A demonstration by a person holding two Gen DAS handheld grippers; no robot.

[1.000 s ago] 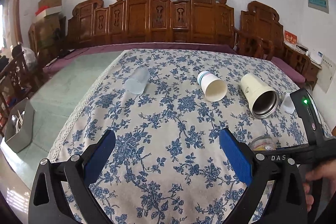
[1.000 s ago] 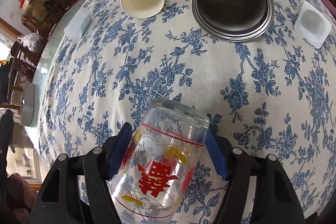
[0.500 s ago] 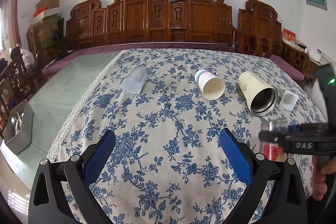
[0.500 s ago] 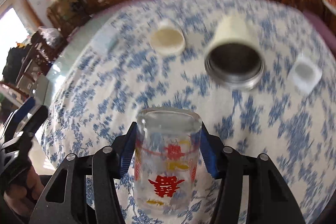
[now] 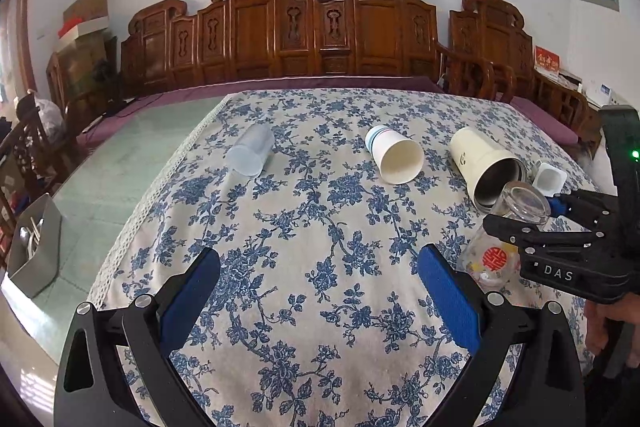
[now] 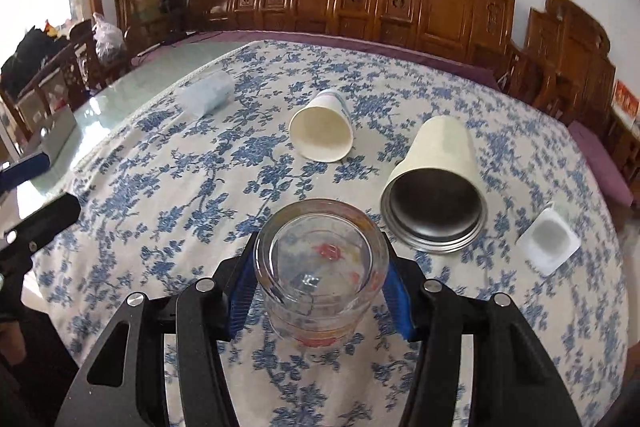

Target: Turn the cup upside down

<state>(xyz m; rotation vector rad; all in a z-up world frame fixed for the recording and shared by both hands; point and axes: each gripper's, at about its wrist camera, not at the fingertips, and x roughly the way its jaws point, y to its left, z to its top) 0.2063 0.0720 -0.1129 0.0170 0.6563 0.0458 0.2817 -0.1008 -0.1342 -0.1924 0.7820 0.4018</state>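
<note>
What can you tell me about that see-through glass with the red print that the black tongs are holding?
The clear glass cup with a red Chinese character and yellow print has a thick base. It is empty and tilted, base end highest, over the blue floral tablecloth. The right gripper clamps it, one blue pad on each side. Whether its lower end touches the cloth cannot be told.

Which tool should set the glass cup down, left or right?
Right. The right tool is already shut on the glass cup, holding it above the tablecloth. The left tool is open, holding nothing.
</note>
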